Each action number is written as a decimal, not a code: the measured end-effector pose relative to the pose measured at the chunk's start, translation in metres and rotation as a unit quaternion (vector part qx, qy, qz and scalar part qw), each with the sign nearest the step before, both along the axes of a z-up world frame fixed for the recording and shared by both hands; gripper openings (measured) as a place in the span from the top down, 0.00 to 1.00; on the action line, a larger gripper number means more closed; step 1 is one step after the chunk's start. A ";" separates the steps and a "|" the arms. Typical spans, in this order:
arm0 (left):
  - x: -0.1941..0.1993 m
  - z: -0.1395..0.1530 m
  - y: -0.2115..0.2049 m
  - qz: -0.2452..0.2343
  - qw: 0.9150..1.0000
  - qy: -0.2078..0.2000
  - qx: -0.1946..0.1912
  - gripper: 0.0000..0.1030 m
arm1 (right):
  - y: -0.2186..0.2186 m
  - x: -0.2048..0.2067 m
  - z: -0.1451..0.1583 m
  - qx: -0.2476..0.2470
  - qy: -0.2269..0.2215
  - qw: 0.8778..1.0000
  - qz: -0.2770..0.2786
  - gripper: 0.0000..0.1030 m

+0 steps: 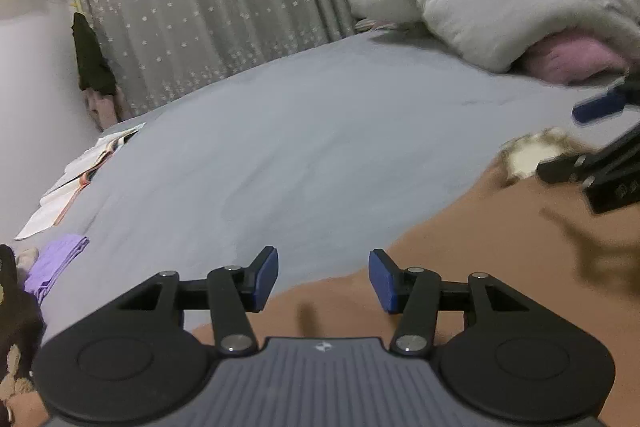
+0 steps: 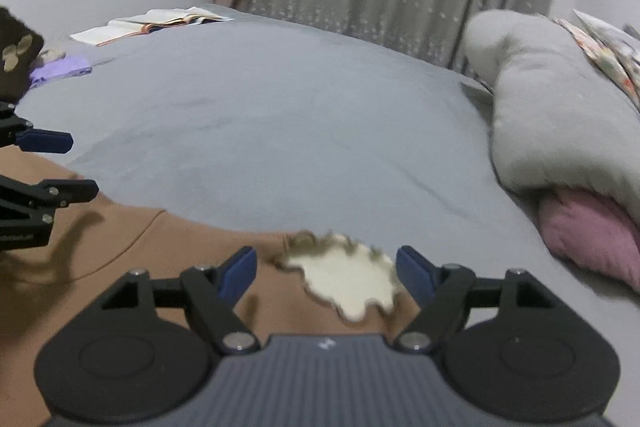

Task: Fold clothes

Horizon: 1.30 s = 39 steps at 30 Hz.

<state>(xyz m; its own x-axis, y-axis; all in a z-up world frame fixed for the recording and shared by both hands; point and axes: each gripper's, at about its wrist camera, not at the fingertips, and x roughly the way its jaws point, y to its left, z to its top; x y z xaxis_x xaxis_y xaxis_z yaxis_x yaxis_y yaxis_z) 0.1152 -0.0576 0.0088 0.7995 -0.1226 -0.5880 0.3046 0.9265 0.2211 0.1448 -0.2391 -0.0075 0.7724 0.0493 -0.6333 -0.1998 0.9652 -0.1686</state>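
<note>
**Brown garment spread at the near edge of the bed, both grippers over it with jaws apart**

The brown garment [image 2: 168, 247] lies on the grey bed sheet [image 2: 280, 115] along the bed's near edge, reaching up toward the middle. A curved seam runs across it in the right wrist view, and a cream, ragged-edged fur patch [image 2: 348, 283] sits at its far right edge, toward the pillow side.

The right gripper [image 2: 326, 267] hangs just above that fur patch, its fingers spread wide with nothing between them. The left gripper [image 1: 323, 281] hovers over the cloth's far edge where brown meets grey, also spread and empty.

How many folds the garment already carries cannot be read here; it may be laid out flat or partly folded. Whichever it is, a clean fold calls for each gripper to pinch one layer at matching points on the same edge, lift evenly and carry the cloth across without dragging the sheet. Fur is bulky, so the pads should bite on cloth.

Farther out, a grey pillow [image 2: 552, 115] covers a pink cushion [image 2: 592, 231] at the bed's right side; a purple cloth [image 1: 56, 263] and an open book [image 2: 152, 23] lie at the far left corner.
</note>
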 end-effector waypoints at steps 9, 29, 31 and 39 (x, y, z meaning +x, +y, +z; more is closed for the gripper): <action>-0.076 -0.004 -0.029 -0.044 0.996 0.073 -0.023 0.52 | -0.012 -0.075 -0.012 0.041 0.070 0.995 -0.061 0.25; -0.231 -0.015 0.012 -0.025 0.997 0.061 -0.033 0.47 | -0.020 -0.265 -0.017 0.065 0.070 0.990 -0.106 0.14; -0.244 -0.014 0.018 -0.026 0.997 0.064 -0.034 0.46 | -0.018 -0.284 -0.017 0.064 0.070 0.989 -0.111 0.14; -0.284 -0.006 0.048 -0.042 0.993 0.095 -0.053 0.45 | -0.031 -0.341 -0.016 0.075 0.078 0.984 -0.139 0.12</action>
